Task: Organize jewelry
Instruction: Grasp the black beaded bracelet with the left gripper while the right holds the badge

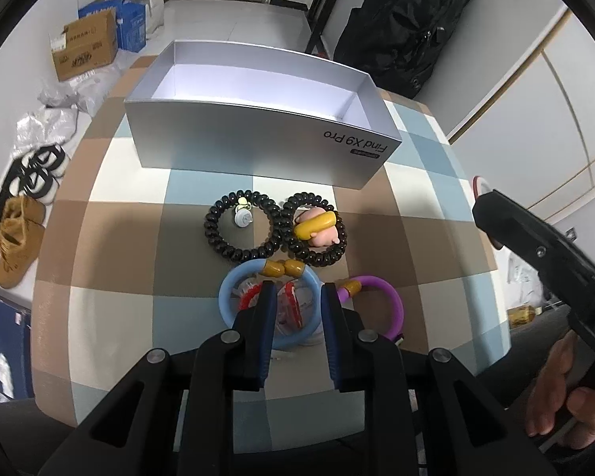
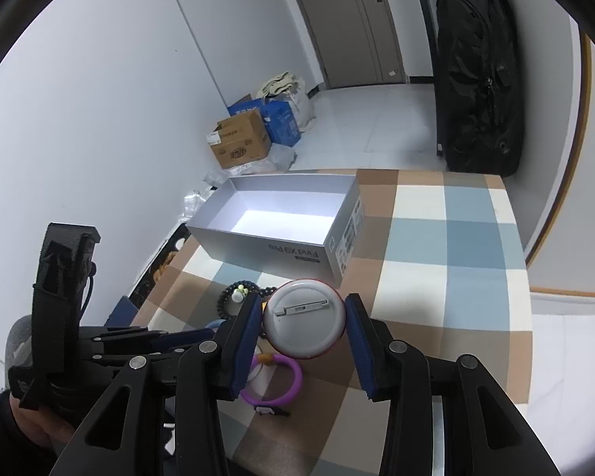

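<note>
Between right claw [image 2: 303, 337] pads, round badge [image 2: 303, 323] gripped, left claw [image 1: 295, 309] seemingly pinching blue ring [image 1: 271, 309].

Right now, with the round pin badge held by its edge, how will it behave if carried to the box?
The badge looks thin and light, so lifting should be easy. The jaws of the right gripper pinch only its smooth round rim, so it may pivot or slip.

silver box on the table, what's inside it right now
The silver box shows only bare white floor and walls in both views. Its near wall hides the strip of floor just behind it, so that part stays unknown.
</note>
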Motion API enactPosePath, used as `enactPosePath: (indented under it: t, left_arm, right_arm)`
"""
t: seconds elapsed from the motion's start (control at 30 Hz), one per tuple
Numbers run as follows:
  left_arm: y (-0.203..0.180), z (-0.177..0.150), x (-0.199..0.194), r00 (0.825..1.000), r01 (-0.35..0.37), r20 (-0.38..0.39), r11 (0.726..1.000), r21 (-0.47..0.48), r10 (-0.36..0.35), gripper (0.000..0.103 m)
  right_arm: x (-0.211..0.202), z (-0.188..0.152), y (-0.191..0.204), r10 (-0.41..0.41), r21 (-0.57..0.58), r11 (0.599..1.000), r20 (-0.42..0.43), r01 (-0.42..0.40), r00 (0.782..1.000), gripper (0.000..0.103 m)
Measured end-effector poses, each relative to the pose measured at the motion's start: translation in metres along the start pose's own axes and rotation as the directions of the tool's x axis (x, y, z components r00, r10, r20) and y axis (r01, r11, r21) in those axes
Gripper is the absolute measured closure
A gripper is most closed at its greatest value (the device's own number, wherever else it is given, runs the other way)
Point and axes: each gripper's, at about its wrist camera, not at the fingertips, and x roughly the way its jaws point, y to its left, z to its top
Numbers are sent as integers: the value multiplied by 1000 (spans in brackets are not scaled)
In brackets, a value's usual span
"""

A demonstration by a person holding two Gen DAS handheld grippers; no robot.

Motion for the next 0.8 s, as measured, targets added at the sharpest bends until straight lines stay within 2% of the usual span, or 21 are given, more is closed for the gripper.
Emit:
enactPosePath:
  t: [0.13,0.17,0.2,0.4,0.67,0.8]
  left_arm:
    - [-8,-3,0,998,-57,12,997,61,56,87]
    - [-8,-4,-1,997,-78,17,994,71,77,95]
    - [-7,-4,-1,996,-93,18,993,77,91,98]
    - [-4,-2,-3,998,-68,21,996,62,67,103]
    - [-3,7,-20,998,19,65,1000,25,-21,103]
    - [7,13,-29,993,62,101,998,-26,-59,103]
  right_arm:
    - [-1,0,-1,-3,2,1000,-2,3,1000,62]
    - [-2,0,-1,-4,2,1000,-1,4,1000,62]
    - [-3,0,-1,-5,0,1000,1,5,1000,62]
    - [-6,1,3,-8,-18,1000,13,9,1000,62]
    - [-5,3,3,2,-4,1000,17,-2,1000,62]
    - [-3,5,3,7,5,1000,15,-7,1000,62]
